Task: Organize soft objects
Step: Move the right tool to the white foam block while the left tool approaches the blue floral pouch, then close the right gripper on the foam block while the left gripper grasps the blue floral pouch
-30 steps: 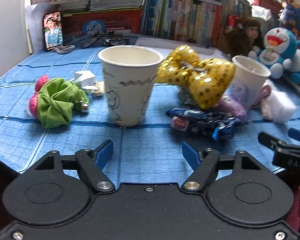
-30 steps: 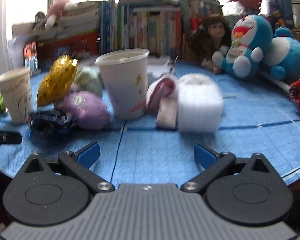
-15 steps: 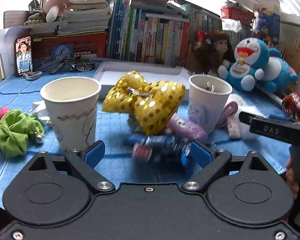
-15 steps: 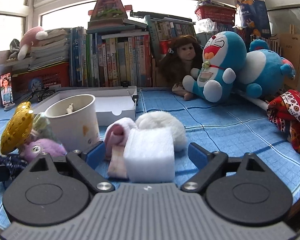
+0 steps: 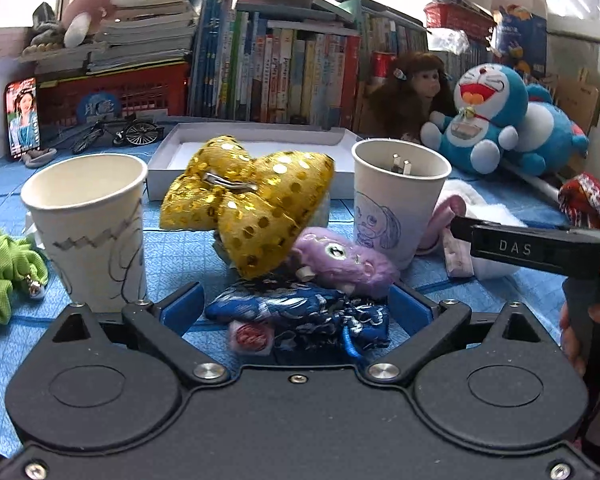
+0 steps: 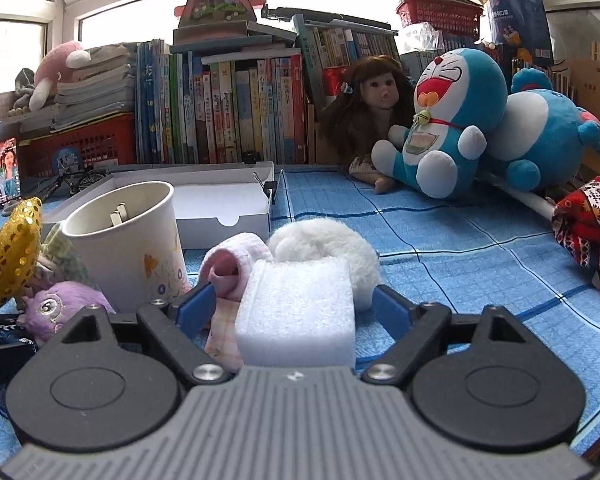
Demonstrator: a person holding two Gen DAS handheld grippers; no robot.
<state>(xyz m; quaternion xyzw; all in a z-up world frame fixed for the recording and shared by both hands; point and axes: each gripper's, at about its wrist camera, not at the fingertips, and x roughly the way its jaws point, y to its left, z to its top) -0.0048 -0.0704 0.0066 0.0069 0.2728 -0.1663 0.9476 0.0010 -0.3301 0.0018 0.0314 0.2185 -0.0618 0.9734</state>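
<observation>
A: What changed for the left gripper point(image 5: 296, 308)?
B: Its jaws were opening and it closed in on the pile; the blue patterned pouch point(image 5: 300, 316) came to lie between its fingers, untouched.
A: And the right gripper point(image 6: 294, 308)?
B: Its jaws were closing, and the white foam block point(image 6: 298, 312) came between its fingers, with gaps either side.

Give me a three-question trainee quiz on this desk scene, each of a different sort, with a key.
1. True or false: the white foam block lies between the right gripper fingers.
2. What sits between the left gripper fingers? A) green scrunchie B) blue patterned pouch C) gold bow
3. Fill in: the gold bow sits between two paper ____.

Key: 1 true. 2 B. 3 cups; the left cup and the right cup.
</observation>
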